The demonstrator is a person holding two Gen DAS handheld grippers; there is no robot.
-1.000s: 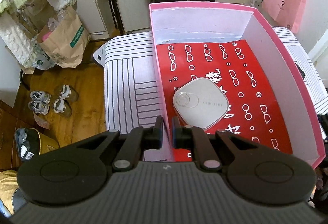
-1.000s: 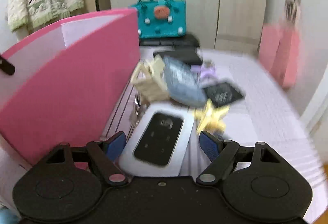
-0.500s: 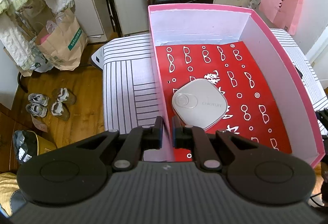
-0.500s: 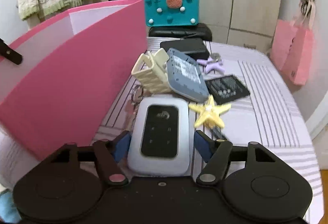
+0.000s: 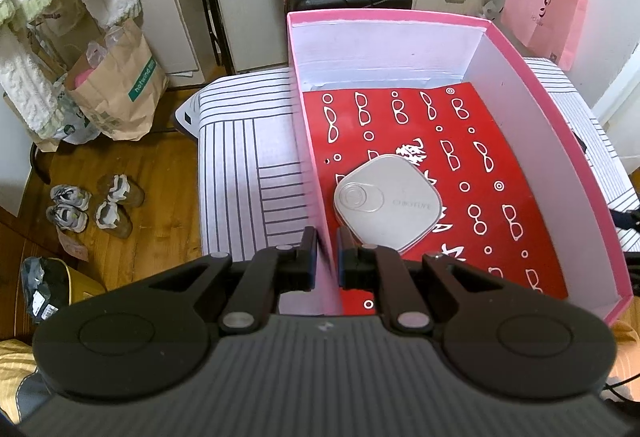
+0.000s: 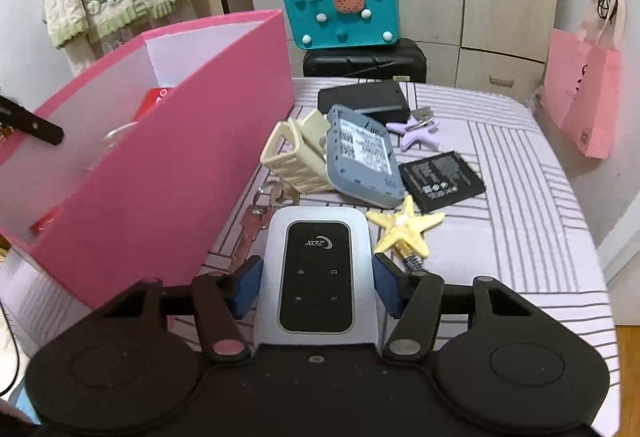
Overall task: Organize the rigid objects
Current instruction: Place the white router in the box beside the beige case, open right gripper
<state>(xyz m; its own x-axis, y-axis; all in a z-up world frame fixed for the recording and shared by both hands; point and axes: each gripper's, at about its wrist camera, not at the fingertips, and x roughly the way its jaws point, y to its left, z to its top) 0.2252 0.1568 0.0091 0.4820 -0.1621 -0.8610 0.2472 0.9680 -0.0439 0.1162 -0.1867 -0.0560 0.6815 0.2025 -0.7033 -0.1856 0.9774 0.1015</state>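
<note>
My left gripper (image 5: 325,257) is shut on the near left wall of the pink box (image 5: 556,141). Inside, a white rounded-square device (image 5: 388,203) lies on a red patterned sheet (image 5: 460,141). My right gripper (image 6: 316,283) is shut on a white pocket router with a black face (image 6: 316,273), held just above the striped table. The pink box (image 6: 160,173) stands to its left. Ahead lie a cream hair claw (image 6: 294,157), a grey back cover (image 6: 362,157), a black battery (image 6: 442,179), a yellow starfish clip (image 6: 404,227), a purple starfish clip (image 6: 418,131), keys (image 6: 260,213) and a black box (image 6: 362,99).
A teal felt bag (image 6: 340,15) sits on a black suitcase (image 6: 364,61) behind the table. A pink paper bag (image 6: 586,93) hangs at the right. The striped table (image 5: 248,157) ends left of the box, with wood floor, shoes (image 5: 92,207) and a paper bag (image 5: 116,85) below.
My right gripper has closed on the white router and lifted it slightly, moving back from the pile. My left gripper keeps its hold on the box wall.
</note>
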